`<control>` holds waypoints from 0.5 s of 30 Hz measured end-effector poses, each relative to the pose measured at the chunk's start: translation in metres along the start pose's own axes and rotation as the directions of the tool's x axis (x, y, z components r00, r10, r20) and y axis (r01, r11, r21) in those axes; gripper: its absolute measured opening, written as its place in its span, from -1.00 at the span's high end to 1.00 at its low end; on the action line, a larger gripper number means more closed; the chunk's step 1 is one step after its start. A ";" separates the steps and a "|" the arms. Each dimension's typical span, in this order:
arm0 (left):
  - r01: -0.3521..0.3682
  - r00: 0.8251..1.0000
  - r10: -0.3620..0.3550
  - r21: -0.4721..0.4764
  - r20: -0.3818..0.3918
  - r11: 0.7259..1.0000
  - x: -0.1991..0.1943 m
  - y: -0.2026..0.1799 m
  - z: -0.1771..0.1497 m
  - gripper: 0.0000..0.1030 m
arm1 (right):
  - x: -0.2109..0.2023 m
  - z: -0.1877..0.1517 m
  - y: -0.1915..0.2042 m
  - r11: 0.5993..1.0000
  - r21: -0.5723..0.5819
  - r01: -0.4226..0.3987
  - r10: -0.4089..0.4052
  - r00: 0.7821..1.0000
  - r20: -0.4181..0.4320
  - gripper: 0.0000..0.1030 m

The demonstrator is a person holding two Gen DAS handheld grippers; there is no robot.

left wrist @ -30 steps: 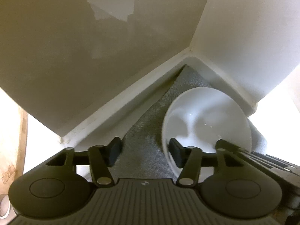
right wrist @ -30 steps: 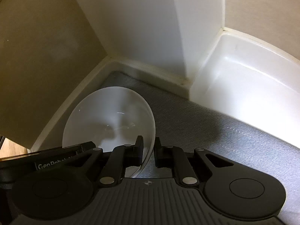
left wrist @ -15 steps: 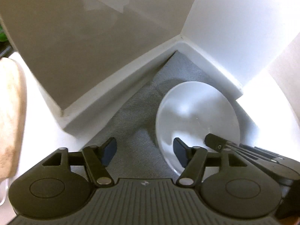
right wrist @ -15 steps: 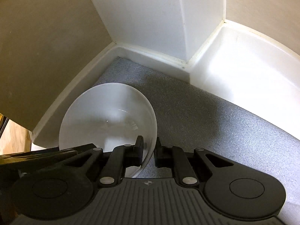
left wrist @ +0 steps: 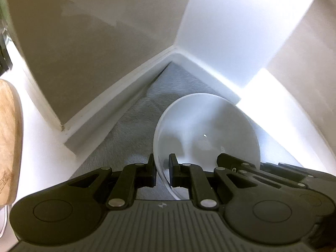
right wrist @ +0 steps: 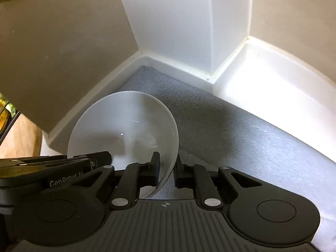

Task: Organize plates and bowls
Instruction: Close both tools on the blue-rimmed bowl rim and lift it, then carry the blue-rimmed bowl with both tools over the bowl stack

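Note:
A white bowl (left wrist: 205,130) hangs over a grey mat (left wrist: 134,126) in a corner between walls. My left gripper (left wrist: 162,168) grips its left rim: the jaws are closing, one pad inside the bowl and one outside, both against the rim. In the right wrist view the same bowl (right wrist: 126,130) has its right rim pinched by my right gripper (right wrist: 167,166), which is shut on it. Each gripper shows in the other's view: the right gripper (left wrist: 226,159) and the left gripper (right wrist: 98,157) on opposite sides of the bowl.
The grey mat (right wrist: 231,126) fills the corner, bordered by a white ledge (right wrist: 168,63) and walls. A bright white surface (right wrist: 273,79) lies to the right. A wooden board (left wrist: 8,136) sits at the far left on a white surface.
My left gripper, open a moment ago, has closed on the bowl's left rim. Both grippers and the bowl have drawn back from the corner, so more mat and ledge show.

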State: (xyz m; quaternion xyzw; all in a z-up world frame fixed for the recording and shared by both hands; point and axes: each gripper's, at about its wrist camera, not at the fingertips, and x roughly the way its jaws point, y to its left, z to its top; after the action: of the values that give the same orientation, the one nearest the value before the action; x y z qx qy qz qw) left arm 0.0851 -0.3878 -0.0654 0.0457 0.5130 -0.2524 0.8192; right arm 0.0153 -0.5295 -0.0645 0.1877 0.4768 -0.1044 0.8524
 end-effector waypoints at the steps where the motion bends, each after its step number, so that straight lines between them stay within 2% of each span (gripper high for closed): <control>1: 0.010 1.000 -0.010 0.007 0.007 1.000 -0.006 -0.001 -0.002 0.77 | -0.008 -0.002 0.001 1.000 0.004 0.004 -0.004 1.000 0.011 0.74; 8: 0.076 0.995 -0.080 0.063 0.054 0.995 -0.054 -0.008 -0.017 0.77 | -0.073 -0.024 0.011 0.999 0.023 0.045 -0.047 0.995 0.085 0.73; 15: 0.146 0.986 -0.156 0.149 0.060 0.978 -0.102 -0.016 -0.046 0.76 | -0.130 -0.057 0.026 0.991 0.070 0.113 -0.121 0.984 0.134 0.73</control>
State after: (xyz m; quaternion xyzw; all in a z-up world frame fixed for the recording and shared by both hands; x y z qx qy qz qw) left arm 0.0042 -0.3490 0.0042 0.0569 0.4659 -0.3518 0.8099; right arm -0.0876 -0.4822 0.0245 0.1782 0.4234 -0.1818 0.8694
